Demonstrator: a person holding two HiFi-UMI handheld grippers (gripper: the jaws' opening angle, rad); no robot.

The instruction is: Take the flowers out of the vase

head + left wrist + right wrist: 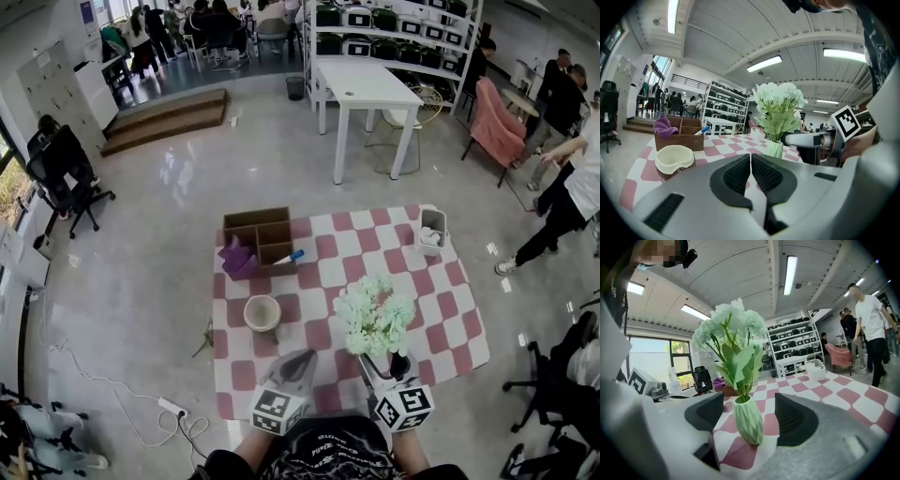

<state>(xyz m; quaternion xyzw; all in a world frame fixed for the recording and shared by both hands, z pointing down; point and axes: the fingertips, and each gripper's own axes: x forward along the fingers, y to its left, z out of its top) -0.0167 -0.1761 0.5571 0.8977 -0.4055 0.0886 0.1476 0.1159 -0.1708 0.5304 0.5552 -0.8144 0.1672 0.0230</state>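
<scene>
Head view: flowers (375,314) are in the vase (748,420), near the table's (450,309) front edge, right of its middle. Nothing is out yet, so the task is at its start. Right gripper (386,367) is at the vase with jaws apart, one on each side of the vase body; pads look clear of it in the right gripper view. Left gripper (296,364) sits just beside it, nearer the front edge's middle, jaws together, empty. Left to do, my read: clamp the vase to steady it, get the other gripper onto the stems, lift the flowers clear. Left would need to open first.
</scene>
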